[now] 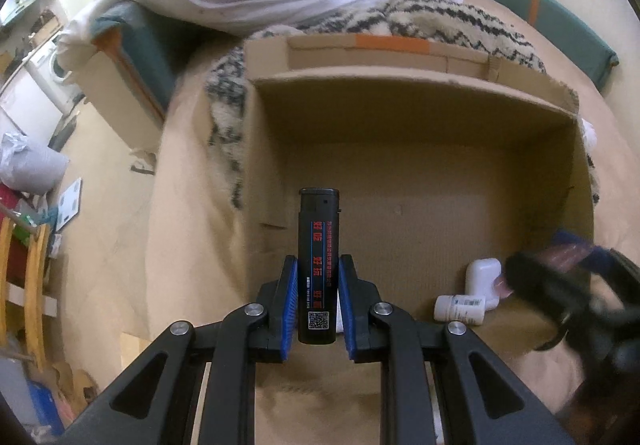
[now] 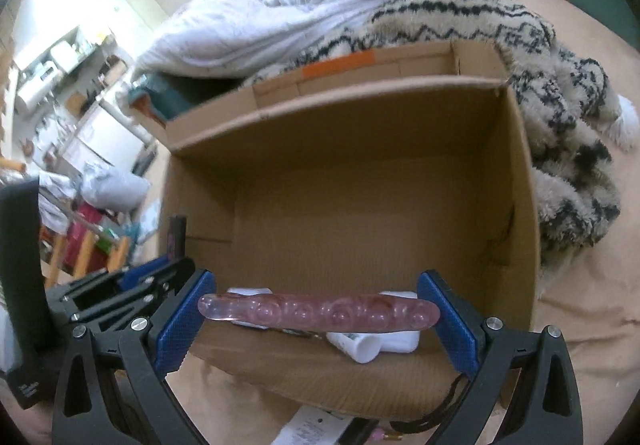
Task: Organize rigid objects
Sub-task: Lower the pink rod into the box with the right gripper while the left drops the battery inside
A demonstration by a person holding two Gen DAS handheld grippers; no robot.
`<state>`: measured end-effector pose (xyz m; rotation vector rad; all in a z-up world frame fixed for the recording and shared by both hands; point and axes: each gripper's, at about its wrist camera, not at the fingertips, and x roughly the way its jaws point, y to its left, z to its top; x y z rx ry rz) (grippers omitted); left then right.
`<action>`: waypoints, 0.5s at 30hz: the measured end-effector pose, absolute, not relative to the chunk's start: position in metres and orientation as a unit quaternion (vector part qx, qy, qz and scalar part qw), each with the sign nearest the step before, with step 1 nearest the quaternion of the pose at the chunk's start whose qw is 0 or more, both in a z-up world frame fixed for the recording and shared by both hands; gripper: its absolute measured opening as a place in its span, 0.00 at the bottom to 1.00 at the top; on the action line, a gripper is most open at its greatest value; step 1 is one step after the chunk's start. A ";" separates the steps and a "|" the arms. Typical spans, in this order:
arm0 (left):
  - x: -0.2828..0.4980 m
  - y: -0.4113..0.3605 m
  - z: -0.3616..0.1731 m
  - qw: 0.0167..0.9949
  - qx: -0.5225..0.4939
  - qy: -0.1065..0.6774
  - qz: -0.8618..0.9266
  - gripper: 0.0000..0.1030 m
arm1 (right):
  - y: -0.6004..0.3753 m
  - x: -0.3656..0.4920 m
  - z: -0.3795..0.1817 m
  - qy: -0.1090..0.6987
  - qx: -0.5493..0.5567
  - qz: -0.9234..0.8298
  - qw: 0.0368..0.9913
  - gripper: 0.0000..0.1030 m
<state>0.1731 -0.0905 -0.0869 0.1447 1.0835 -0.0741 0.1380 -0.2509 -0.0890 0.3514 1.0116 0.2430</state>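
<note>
Right gripper [image 1: 568, 285]: we see it only as a dark blur.
White bottle [image 2: 360, 347]: half hidden behind the pink bar [image 2: 320, 311].
Lighter [image 2: 177, 235]: we find it blurred.

box [image 1: 400, 173] on bed | bottles [image 1: 460, 308] in box's near right corner | blankets [image 1: 460, 17] behind box

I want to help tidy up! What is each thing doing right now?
Left tongs: shut on the black lighter, upright.
Right tongs: shut on the pink bumpy bar, held crosswise by its ends.
Cardboard box: open.
White bottle: lying in the box.
White case: closed, in the box.
</note>
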 end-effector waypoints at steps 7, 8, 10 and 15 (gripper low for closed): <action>0.181 -0.085 -0.105 0.845 0.058 0.531 -0.015 0.17 | -0.255 0.142 -0.100 0.497 0.165 0.095 0.846 1.00; 0.183 -0.084 -0.106 0.845 0.057 0.532 -0.012 0.17 | -0.254 0.142 -0.101 0.499 0.165 0.094 0.846 1.00; 0.183 -0.082 -0.108 0.843 0.052 0.536 -0.010 0.17 | -0.253 0.144 -0.104 0.502 0.160 0.092 0.845 1.00; 0.184 -0.079 -0.110 0.838 0.044 0.544 -0.011 0.17 | -0.252 0.144 -0.106 0.505 0.148 0.086 0.846 1.00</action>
